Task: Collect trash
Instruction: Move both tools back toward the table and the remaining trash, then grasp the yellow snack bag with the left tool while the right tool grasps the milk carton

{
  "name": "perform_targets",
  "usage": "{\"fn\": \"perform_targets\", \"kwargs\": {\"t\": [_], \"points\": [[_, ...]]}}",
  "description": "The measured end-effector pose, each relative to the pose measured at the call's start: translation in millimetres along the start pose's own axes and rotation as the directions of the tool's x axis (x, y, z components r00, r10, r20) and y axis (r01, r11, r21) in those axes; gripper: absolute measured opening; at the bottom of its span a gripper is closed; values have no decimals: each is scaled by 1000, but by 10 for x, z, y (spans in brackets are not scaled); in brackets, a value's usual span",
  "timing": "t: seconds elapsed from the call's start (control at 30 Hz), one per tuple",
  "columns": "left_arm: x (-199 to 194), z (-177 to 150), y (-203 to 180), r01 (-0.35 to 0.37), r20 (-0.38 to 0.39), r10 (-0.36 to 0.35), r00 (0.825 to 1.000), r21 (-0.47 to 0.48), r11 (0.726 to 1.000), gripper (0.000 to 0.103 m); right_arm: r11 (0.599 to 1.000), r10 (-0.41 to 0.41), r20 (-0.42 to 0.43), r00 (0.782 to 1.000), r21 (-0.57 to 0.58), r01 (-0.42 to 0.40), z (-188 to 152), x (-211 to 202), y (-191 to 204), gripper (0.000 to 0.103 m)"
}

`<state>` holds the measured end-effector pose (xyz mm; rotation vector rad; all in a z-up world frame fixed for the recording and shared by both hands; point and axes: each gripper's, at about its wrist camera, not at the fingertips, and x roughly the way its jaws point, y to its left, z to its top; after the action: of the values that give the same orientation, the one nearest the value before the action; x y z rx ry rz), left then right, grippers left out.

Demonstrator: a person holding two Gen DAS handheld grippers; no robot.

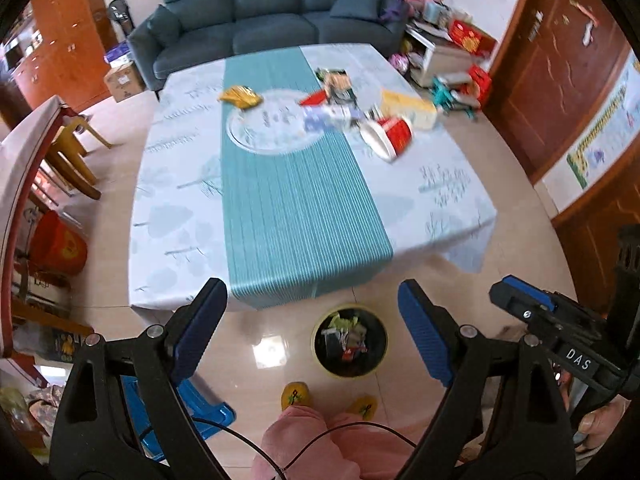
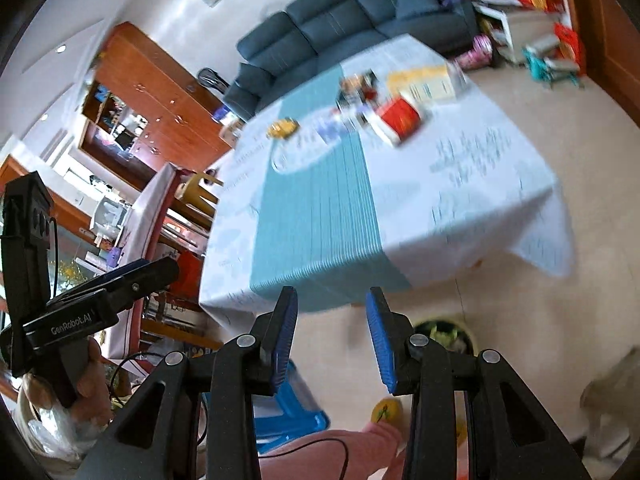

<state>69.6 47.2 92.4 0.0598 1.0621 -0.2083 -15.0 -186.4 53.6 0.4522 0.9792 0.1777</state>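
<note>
left gripper (image 2: 160, 268) reads "genrobot.ai", right gripper (image 1: 516, 298) "das"

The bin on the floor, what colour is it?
The bin is pale yellow with a dark inside, clearest in the left wrist view.

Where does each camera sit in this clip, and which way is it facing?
Left wrist: on the left gripper, jaws open and empty, looking steeply down at the table, the trash bin on the floor, yellow slippers, pink trouser legs and the right gripper.
Right wrist: on the right gripper, open and empty, tilted, facing the table; the left gripper and its hand show at left.
Shared: table, trash bin, sofa, blue stool.
</note>
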Motion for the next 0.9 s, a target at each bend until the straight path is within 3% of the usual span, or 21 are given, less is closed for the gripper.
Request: {"fn": "perform_targets", "kwargs": {"t": [0.23, 0.3, 0.47, 0.53, 0.67, 0.9], "points": [[-194, 502, 310, 9, 46, -6, 999, -64, 998, 85, 997, 9, 54, 999, -79, -4, 585, -17, 221, 39], [-164, 701, 429, 3, 61, 1, 998, -72, 997, 85, 997, 5, 66, 998, -80, 0, 793, 67, 265, 45], [92, 1211, 753, 11, 63, -5, 998, -87, 996, 85, 996, -30, 92, 995, -78, 37, 1406, 416, 271, 46], [334, 1497, 943, 44, 44, -39, 998, -104, 994, 85, 995, -60, 97, 993, -69, 67, 1696, 617, 256, 48], [934, 2054, 1305, 96, -15, -99, 995, -146, 985, 85, 993, -111, 87, 990, -42, 115, 2239, 1107, 260, 65], [2172, 2811, 1819, 141, -136, -177, 975, -235, 962, 85, 980, -197, 10, 980, 13, 197, 3120, 2271, 214, 67]]}}
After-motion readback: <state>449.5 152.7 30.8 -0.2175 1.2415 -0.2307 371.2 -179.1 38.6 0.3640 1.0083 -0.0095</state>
